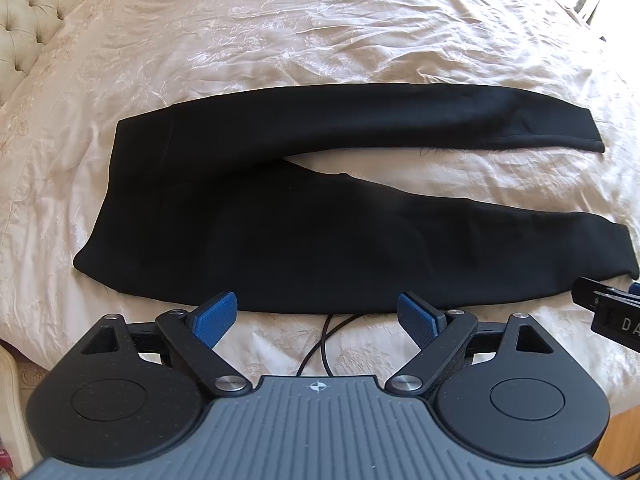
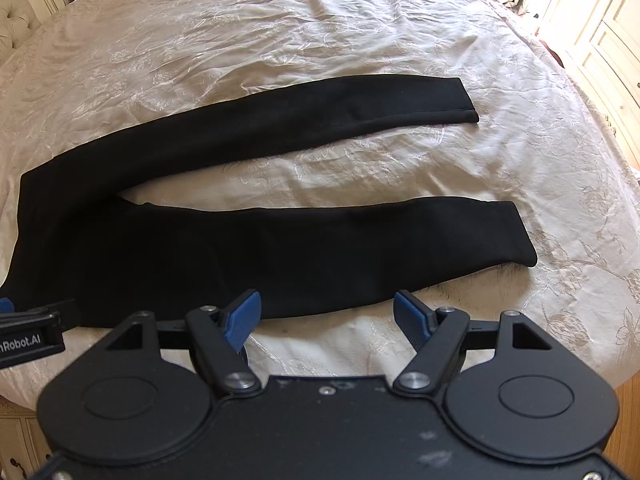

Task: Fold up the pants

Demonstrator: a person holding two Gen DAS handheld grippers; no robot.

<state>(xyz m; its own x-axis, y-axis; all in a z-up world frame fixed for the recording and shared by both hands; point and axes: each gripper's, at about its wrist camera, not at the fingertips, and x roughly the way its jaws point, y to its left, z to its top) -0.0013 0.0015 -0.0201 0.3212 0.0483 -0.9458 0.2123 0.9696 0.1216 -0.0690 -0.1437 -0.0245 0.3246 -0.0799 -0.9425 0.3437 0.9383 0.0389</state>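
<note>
Both wrist views look forward and down from the near edge of the cream embroidered bedspread [image 1: 280, 32], the left one close over the waist end of the flat black pants [image 1: 248, 216], the right one nearer the leg cuffs, and both share those pants [image 2: 200, 248] and bedspread [image 2: 320, 20].

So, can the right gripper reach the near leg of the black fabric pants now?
Probably yes. The right gripper is open just short of the near leg of the black fabric pants, and only bare bedspread lies between them.
</note>
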